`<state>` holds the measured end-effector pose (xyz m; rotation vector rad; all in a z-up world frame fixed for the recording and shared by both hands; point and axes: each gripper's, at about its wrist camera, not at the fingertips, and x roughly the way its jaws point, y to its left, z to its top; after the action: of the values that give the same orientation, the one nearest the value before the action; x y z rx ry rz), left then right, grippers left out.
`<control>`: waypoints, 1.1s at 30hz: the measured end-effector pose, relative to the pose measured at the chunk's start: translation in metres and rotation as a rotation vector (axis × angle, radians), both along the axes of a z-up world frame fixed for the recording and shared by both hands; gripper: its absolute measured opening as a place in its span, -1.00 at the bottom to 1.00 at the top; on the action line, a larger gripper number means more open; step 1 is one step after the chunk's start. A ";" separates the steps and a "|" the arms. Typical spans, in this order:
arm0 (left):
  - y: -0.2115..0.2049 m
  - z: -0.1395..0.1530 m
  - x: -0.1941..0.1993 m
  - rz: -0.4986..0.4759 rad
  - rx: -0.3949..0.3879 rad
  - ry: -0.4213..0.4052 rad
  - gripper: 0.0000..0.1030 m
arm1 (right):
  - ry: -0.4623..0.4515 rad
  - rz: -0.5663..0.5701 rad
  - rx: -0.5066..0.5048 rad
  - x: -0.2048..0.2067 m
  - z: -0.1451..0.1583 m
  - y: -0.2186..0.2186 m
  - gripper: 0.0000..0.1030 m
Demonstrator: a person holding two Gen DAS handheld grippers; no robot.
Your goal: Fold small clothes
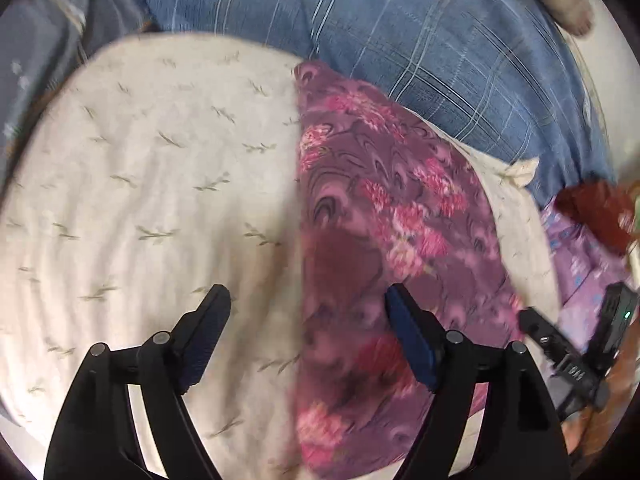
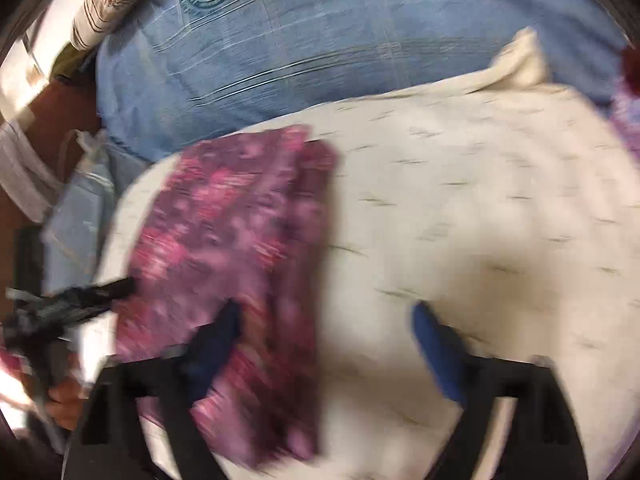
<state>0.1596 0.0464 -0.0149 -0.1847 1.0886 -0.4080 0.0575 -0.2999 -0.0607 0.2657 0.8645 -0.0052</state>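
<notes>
Black linkage arms, silver pivot pins, blue-padded fingers [image 1: 412, 344].

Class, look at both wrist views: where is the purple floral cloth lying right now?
The purple floral cloth lies folded on the cream pillow, right of centre in the left wrist view and left of centre in the right wrist view, just below the blue plaid bedding.
</notes>
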 end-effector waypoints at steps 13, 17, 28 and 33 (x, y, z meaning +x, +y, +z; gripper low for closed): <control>0.010 0.004 -0.030 0.019 0.139 -0.059 0.60 | 0.114 -0.070 -0.232 -0.030 -0.039 0.011 0.99; 0.012 0.008 -0.041 0.019 0.157 -0.083 0.60 | 0.122 -0.073 -0.220 -0.031 -0.040 0.007 0.99; 0.019 0.027 -0.071 0.116 0.275 -0.244 0.60 | 0.101 -0.072 -0.256 -0.039 -0.037 0.012 0.99; 0.010 0.035 -0.091 0.105 0.396 -0.330 0.60 | 0.048 -0.056 -0.371 -0.057 -0.010 0.035 0.99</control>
<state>0.0684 0.0569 0.0201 0.1718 0.8103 -0.1165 0.0005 -0.2649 -0.0708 -0.0588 0.8857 -0.2231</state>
